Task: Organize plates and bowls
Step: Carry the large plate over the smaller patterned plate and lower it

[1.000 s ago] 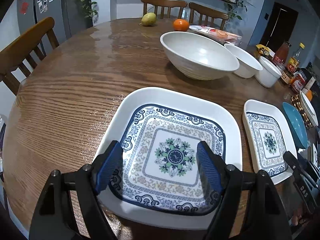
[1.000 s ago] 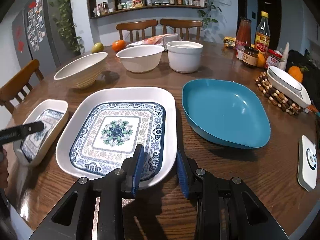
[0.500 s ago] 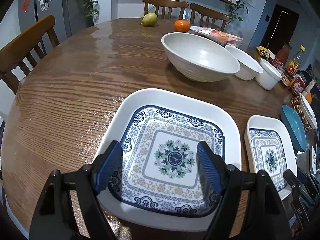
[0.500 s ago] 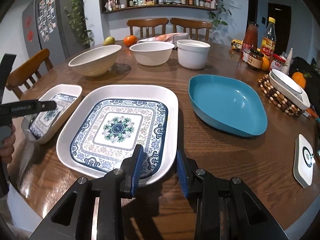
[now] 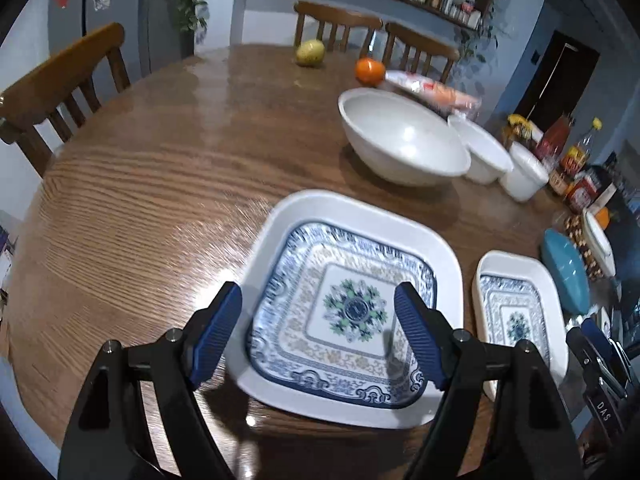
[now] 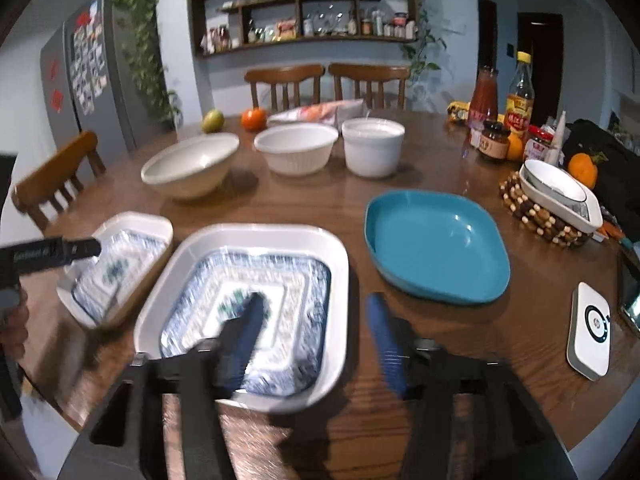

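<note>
A square white plate with a blue pattern (image 5: 348, 300) lies on the wooden table right ahead of my open, empty left gripper (image 5: 318, 332). It shows at the left in the right wrist view (image 6: 116, 264). A second patterned plate (image 6: 248, 300) lies under my open right gripper (image 6: 316, 336), whose fingers straddle its right rim. That plate shows in the left wrist view (image 5: 516, 312). A teal plate (image 6: 436, 244) lies to its right. A wide white bowl (image 6: 192, 164), a ribbed white bowl (image 6: 296, 152) and a deep white bowl (image 6: 374, 144) stand in a row behind.
A pear (image 6: 212, 120), an orange (image 6: 254, 118) and a food packet (image 6: 320, 112) lie at the back. Sauce bottles and jars (image 6: 504, 116) stand back right. A white dish on a beaded trivet (image 6: 556, 196) and a white device (image 6: 592, 336) are at the right. Chairs surround the table.
My right gripper has opened wide from a narrow gap and both views have pulled back and up. The plates look smaller and are blurred by motion.
</note>
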`<state>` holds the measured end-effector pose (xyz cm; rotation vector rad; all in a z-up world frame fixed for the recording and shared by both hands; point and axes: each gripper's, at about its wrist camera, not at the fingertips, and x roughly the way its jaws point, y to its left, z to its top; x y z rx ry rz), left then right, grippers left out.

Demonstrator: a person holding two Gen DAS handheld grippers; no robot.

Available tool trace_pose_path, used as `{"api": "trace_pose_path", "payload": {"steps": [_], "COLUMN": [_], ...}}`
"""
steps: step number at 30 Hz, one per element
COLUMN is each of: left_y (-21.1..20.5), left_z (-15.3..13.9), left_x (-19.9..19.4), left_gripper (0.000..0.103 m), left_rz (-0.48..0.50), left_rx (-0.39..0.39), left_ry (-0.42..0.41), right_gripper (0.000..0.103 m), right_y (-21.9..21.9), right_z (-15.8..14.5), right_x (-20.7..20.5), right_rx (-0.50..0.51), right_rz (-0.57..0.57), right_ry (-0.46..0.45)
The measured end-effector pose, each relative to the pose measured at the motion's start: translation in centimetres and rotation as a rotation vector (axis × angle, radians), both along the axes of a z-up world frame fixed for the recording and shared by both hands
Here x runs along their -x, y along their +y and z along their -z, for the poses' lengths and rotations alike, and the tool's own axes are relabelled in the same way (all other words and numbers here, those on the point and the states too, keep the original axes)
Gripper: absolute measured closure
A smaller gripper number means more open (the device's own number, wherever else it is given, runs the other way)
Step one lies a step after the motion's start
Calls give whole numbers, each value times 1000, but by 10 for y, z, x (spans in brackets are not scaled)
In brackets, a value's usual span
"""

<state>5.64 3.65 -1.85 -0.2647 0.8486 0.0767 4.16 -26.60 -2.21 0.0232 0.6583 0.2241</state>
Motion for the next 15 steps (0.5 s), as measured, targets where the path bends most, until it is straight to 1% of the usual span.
{"api": "trace_pose_path", "payload": {"steps": [1, 3, 5, 7, 10, 13, 15], "left_y": [5, 13, 23, 31, 36, 38, 40], "left_z": [-4, -6, -7, -5, -2, -1, 0], "left_x": [2, 3, 3, 3, 3, 5, 3], "left_gripper": [25, 25, 25, 25, 24, 22, 22], "left_rz": [-8, -31, -59, -74, -55, -31, -15], "left_rx": [5, 8, -4, 1, 36, 52, 78], "left_ry": [-11, -19, -17, -4, 13, 13, 14], "right_gripper": [34, 34, 34, 34, 34, 34, 34], "right_y": [1, 5, 11, 20, 38, 60, 74], "right_z": [-3, -11, -14, -18, -19, -17, -14], "right_x": [0, -3, -7, -14, -21, -31, -37], "right_rx": [-20, -86, -134, -204, -266, -302, -332], "right_rz": [-2, -9, -14, -54, -114, -166, -206], "right_ry": [-6, -11, 7, 38, 90, 146, 194]}}
